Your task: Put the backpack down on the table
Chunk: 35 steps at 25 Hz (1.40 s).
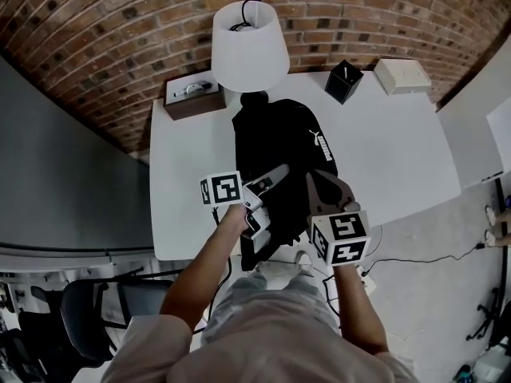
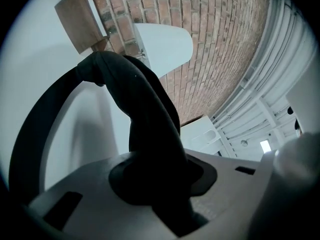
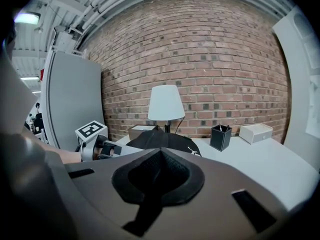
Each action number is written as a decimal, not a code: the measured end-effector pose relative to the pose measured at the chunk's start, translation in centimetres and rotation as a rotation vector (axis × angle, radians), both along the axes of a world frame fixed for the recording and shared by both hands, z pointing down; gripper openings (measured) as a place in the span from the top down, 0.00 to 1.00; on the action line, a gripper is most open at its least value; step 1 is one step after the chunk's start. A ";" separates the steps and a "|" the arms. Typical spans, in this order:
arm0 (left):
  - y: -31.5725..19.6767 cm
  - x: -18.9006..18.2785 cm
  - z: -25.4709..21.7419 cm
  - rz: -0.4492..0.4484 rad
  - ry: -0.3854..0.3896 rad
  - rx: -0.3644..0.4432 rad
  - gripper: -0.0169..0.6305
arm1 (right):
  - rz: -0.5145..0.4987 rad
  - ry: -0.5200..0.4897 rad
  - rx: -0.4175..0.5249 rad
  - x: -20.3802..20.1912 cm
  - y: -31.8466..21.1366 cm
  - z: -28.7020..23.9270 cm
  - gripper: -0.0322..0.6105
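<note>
A black backpack lies on the white table in front of the lamp, its lower end hanging over the front edge. In the right gripper view the backpack sits low and flat. My left gripper reaches over the bag's near left side. It is shut on a black backpack strap that loops up out of its jaws. My right gripper hovers over the bag's near right edge. Its pads meet with nothing seen between them.
A white lamp stands at the table's back edge with a brown box to its left. A black pen holder and a white box stand at the back right. An office chair and floor cables flank the person.
</note>
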<state>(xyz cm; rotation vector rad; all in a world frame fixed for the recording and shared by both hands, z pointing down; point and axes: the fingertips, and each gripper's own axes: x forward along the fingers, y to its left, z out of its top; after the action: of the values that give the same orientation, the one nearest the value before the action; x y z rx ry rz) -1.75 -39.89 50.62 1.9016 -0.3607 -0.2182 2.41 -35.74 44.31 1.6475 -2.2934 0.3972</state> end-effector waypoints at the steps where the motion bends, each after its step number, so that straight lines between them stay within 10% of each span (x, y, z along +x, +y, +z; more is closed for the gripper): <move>1: -0.1 -0.2 0.4 0.006 -0.003 -0.005 0.81 | 0.009 0.001 -0.002 -0.2 0.0 0.1 0.95; 35: -2.1 -2.3 6.0 0.105 -0.018 -0.120 0.77 | 0.026 -0.004 -0.059 -5.8 -2.7 3.4 0.95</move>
<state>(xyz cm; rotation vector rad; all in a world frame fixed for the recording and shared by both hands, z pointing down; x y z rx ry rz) -4.10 -41.99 56.65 1.7998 -0.2785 -0.1072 -3.41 -38.42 47.67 1.6511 -2.2430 0.4698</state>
